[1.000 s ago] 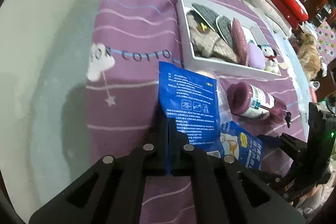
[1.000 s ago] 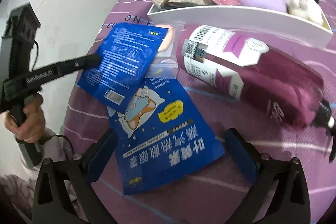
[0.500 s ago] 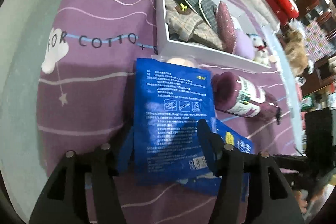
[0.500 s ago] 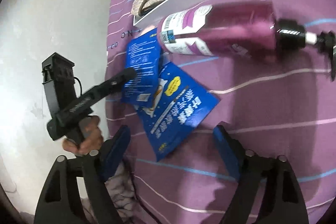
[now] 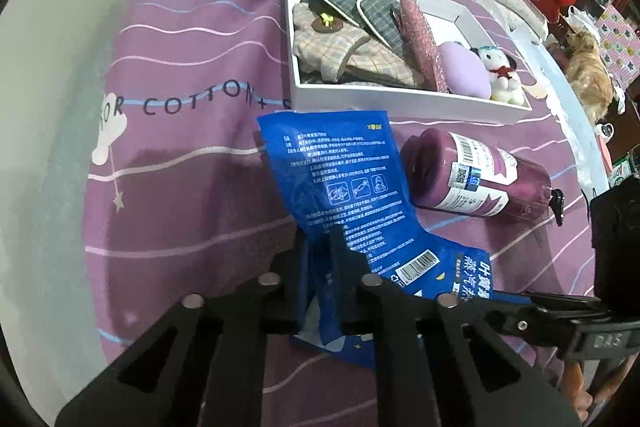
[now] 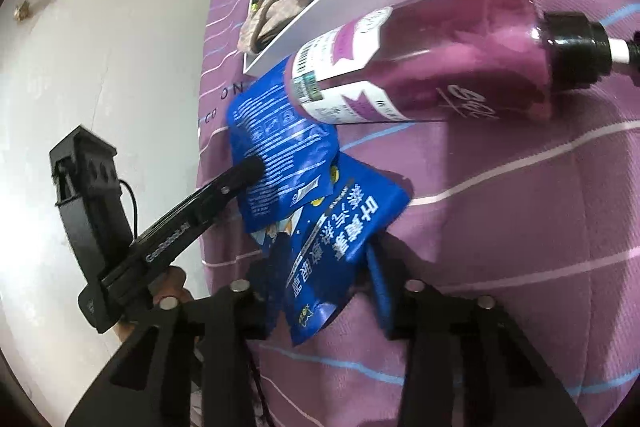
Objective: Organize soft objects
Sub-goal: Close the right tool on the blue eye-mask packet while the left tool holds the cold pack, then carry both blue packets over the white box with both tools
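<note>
Now each gripper has one blue pouch. The left gripper [image 5: 320, 259] has just been closing, and its jaws stand almost together, pinching the lower edge of the upper pouch [image 5: 340, 179], the one with its printed back side up. Held by one edge only, this pouch bends and lifts away from the cloth, which I think is the purpose: to peel it off the other pouch before carrying it.

The right gripper [image 6: 320, 271] has also just been closing. Its jaws are narrow around the lower pouch [image 6: 340, 239], which buckles between the blue pads, so it looks gripped. The two pouches overlap, so holding one down while the other is lifted seems a sensible reason for using both hands.

A purple bottle [image 5: 476, 179] lies on its side just beside the pouches, its base touching the upper pouch in the right wrist view. Behind it is the white tray [image 5: 400, 103], already holding slippers, a pink glitter piece, a lilac pad and a small plush toy. The pouches probably belong there too.

Everything rests on a purple cloth [image 5: 192, 67] with wavy stripes and printed letters, laid over a pale floor [image 6: 112, 27]. Farther off are grey bedding and red cushions, and a furry animal lies at the right.
</note>
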{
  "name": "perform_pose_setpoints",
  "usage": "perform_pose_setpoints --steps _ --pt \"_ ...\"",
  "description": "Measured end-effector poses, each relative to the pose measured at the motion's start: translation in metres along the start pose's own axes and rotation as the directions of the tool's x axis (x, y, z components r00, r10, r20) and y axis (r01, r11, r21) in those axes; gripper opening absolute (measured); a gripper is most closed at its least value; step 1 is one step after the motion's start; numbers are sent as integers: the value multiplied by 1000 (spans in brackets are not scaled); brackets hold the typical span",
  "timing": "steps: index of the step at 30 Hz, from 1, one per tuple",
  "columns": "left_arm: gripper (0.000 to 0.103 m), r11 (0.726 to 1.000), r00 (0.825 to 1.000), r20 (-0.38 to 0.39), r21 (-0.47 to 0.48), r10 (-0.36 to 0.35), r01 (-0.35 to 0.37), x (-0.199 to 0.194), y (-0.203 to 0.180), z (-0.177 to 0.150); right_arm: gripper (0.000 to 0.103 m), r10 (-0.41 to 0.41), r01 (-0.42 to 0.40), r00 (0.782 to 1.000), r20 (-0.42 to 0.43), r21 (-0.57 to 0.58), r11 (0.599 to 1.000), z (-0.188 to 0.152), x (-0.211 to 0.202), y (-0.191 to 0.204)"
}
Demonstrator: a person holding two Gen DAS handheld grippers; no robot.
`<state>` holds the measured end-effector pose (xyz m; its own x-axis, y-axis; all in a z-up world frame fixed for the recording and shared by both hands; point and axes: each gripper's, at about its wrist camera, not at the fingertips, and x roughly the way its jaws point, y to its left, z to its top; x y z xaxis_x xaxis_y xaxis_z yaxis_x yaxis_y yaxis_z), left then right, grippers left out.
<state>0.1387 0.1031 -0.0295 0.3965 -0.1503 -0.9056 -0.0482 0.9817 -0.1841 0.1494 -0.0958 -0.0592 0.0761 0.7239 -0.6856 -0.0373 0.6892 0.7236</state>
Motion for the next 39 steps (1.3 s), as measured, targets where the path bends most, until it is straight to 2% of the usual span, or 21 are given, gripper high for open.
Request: perform_pose_setpoints --steps 2,5,14,19,25,30,34,39 --pt "6 1000 1000 13 -7 0 0 -7 4 -2 17 12 -12 1000 2 4 1000 1 -3 -7" --pt "5 1000 1000 27 -18 -11 11 -15 3 -1 13 46 -46 999 -9 22 999 2 0 -12" --pt "3 997 994 102 -57 -46 52 -51 6 1 6 107 -107 994 13 -32 994 1 -10 10" --pt "2 991 985 138 -69 -108 118 -67 2 6 4 150 -145 987 56 -74 987 1 -34 23" --pt "2 988 976 176 -62 -126 139 -86 -9 14 4 198 -184 973 119 -117 976 1 -71 33" --pt "2 989 972 196 -47 -126 138 -94 -19 26 4 149 -125 974 168 -146 981 10 -92 41" --pt "2 984 963 213 -33 -165 176 -99 -24 26 4 53 -17 977 209 -169 986 24 -97 61" --pt "2 985 963 216 -26 -163 173 -105 -25 28 4 14 43 963 269 -203 978 54 -106 95"
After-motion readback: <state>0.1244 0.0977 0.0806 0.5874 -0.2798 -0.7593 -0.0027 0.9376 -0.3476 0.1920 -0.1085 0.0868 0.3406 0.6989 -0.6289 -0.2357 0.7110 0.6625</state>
